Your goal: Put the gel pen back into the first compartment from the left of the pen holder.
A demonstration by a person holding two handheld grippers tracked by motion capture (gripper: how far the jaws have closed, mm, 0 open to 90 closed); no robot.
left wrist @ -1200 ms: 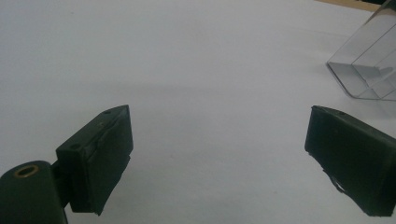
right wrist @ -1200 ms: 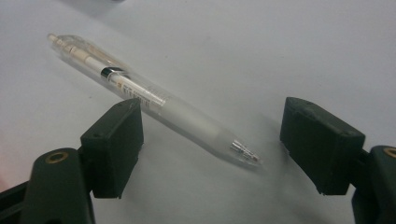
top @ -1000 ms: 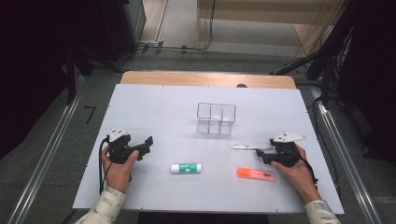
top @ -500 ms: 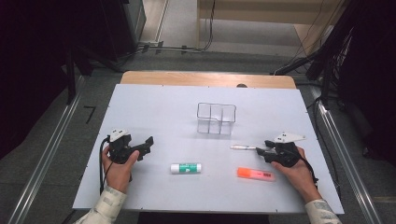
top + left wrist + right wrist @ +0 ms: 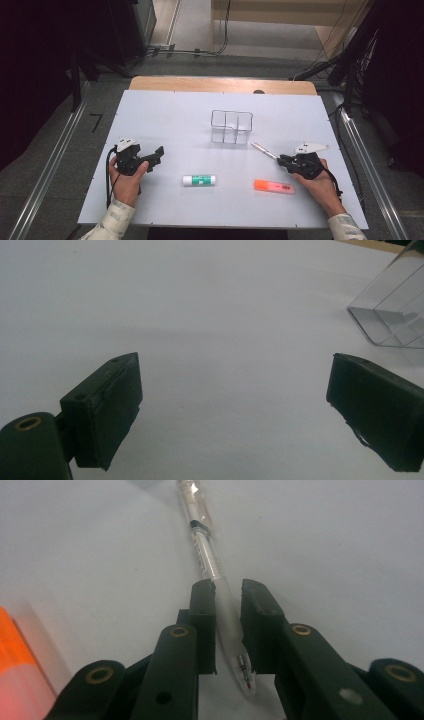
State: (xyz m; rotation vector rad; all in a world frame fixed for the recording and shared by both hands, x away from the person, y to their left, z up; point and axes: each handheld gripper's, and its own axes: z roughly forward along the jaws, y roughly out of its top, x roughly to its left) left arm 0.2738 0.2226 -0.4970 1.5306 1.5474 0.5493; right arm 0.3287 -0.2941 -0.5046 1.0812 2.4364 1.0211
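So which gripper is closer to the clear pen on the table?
The right. The right gripper has its fingers on either side of the pen, closed or nearly closed on it. The left gripper sits open across the table, far from it.

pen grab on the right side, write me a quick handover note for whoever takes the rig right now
Right gripper: jaws straddle the clear pen on the table, nearly closed; whether they grip it yet is unclear.
Left gripper: open, holds nothing, over bare table.
Clear organizer stands mid-table, nothing in it. Glue stick and orange highlighter lie at the near edge.
Done: nothing stowed yet.
Left, probably: lift the pen into the organizer, then the other two.
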